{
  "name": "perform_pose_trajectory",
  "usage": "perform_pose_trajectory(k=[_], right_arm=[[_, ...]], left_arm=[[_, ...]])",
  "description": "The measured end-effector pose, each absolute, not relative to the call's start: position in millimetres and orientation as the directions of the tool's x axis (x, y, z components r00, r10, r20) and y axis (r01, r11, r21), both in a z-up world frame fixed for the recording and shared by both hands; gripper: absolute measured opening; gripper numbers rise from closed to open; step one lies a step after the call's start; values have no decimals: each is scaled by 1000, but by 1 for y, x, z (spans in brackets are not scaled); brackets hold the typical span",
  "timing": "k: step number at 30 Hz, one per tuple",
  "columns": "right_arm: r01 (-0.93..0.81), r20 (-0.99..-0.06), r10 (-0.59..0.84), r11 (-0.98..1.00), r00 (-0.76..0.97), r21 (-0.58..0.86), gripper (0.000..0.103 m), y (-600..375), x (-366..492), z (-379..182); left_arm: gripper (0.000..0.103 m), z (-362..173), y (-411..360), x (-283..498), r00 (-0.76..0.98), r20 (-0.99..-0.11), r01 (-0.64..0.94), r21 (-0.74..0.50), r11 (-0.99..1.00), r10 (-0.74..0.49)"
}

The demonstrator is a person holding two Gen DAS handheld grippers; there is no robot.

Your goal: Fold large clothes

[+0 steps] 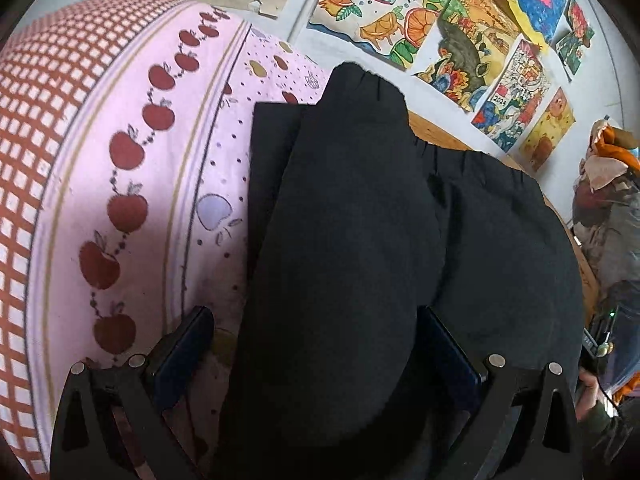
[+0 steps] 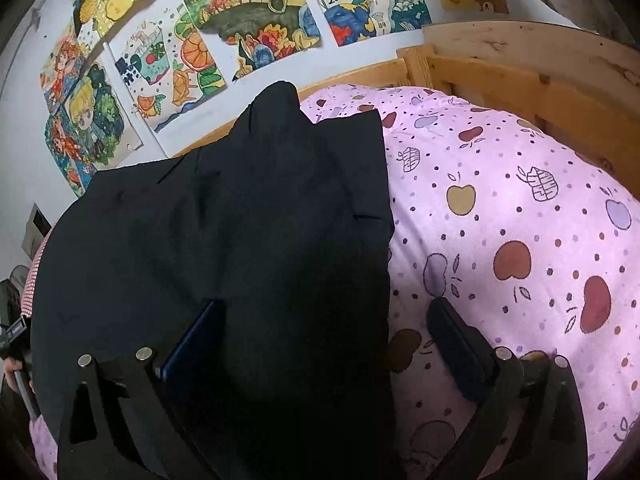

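Pink apple-print cotton bedsheet (image 1: 132, 184) spreads to your left, with the black folded trousers (image 1: 360, 240) lying on it. Your left gripper (image 1: 316, 344) stands wide open, a fold of cloth between its fingers. Your right gripper (image 2: 328, 336) is equally wide, straddling the trousers' right edge beside the pine bed frame (image 2: 520, 80).

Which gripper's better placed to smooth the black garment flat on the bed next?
Probably left. The left gripper is centred over the black garment, both fingers at cloth. The right gripper straddles its edge, one finger over the pink apple-print bedding.
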State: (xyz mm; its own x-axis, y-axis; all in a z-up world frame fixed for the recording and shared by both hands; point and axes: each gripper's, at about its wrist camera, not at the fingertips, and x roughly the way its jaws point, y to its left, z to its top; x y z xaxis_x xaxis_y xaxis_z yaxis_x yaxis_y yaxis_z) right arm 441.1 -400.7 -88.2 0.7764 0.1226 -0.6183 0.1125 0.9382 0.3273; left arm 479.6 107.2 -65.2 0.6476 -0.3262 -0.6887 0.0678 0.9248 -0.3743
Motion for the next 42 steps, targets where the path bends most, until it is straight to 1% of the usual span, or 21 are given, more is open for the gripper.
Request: perform_pose_trajectory(k=[5, 8, 13, 15, 23, 29, 42], right_arm=[[87, -596, 159, 928, 787, 363, 101, -403, 438, -88], [27, -566, 224, 916, 793, 400, 101, -404, 436, -90], [-44, -546, 309, 895, 779, 443, 102, -401, 438, -97], [-74, -551, 343, 890, 761, 451, 102, -398, 440, -99], [-64, -591, 422, 846, 688, 529, 102, -405, 463, -106], [-99, -570, 434, 846, 697, 524, 102, -397, 458, -114], [-85, -591, 405, 866, 697, 493, 102, -402, 456, -110]], left_arm=[[103, -73, 111, 481, 645, -675, 81, -407, 910, -359], [103, -75, 115, 483, 642, -667, 88, -425, 901, -377], [103, -82, 118, 476, 668, -633, 115, -433, 894, -392], [103, -84, 119, 474, 673, -625, 121, -434, 893, -395], [103, -88, 126, 479, 651, -632, 125, -458, 880, -422], [103, -89, 122, 483, 636, -639, 132, -463, 876, -434], [103, -89, 117, 487, 627, -653, 136, -443, 886, -423]])
